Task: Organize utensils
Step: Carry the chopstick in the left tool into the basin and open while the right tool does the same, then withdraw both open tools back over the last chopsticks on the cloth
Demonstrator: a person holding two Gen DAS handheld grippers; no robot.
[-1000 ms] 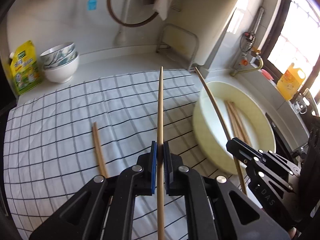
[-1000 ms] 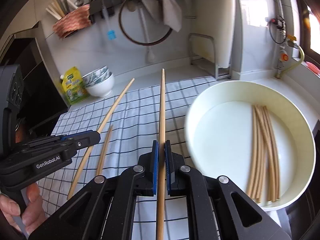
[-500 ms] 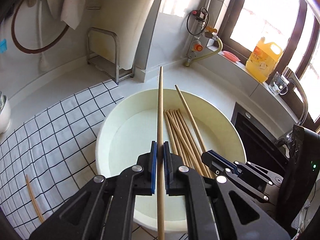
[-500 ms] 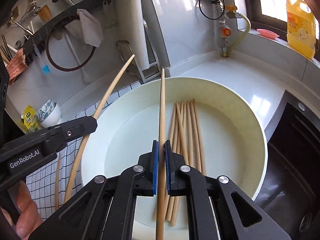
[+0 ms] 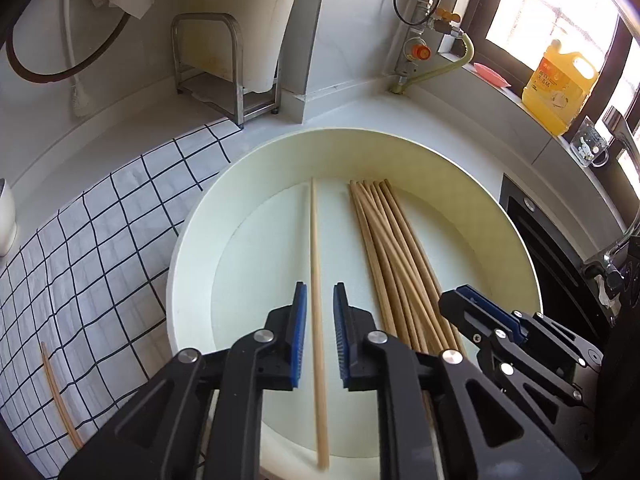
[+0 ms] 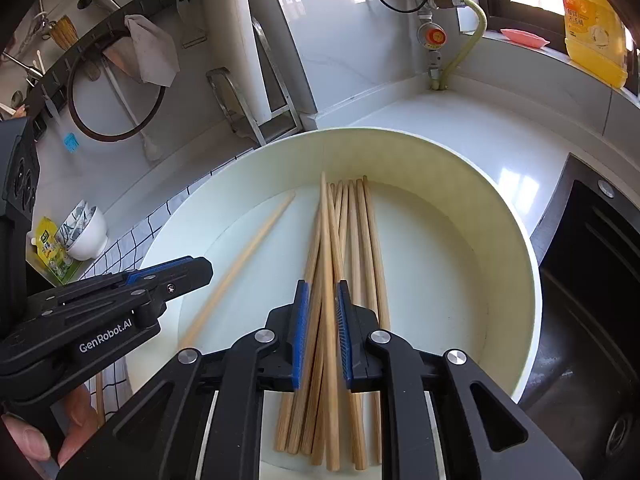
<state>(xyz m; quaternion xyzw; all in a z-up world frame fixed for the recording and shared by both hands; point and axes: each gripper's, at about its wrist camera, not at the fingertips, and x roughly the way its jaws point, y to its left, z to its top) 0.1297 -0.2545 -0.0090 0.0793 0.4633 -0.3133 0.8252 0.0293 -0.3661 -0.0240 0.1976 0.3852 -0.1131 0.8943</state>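
Note:
A wide white basin [image 5: 192, 240] holds a bundle of wooden chopsticks [image 5: 392, 248]. My left gripper [image 5: 320, 288] hangs over the basin's near side. Its jaws are opening, and one chopstick [image 5: 314, 240] lies loose between the pads with a gap on each side. My right gripper [image 6: 321, 285] is also opening over the bundle [image 6: 360, 240]. The chopstick [image 6: 326, 240] between its pads rests on the bundle and the pads do not press it. One more chopstick [image 5: 60, 396] lies on the checked cloth. Each gripper shows in the other's view: right gripper [image 5: 460, 300], left gripper [image 6: 196, 268].
The checked cloth [image 5: 100, 240] covers the counter left of the basin. A metal rack [image 5: 224, 64] stands behind it and stacked bowls [image 6: 86, 232] sit far left. A black sink [image 6: 592, 280] borders the basin's right side. A yellow bottle [image 5: 560, 84] stands on the sill.
Both grippers swung from over the cloth to over the basin and sank a little. Their jaws, shut on a chopstick each before, have parted and both chopsticks now lie in the basin.

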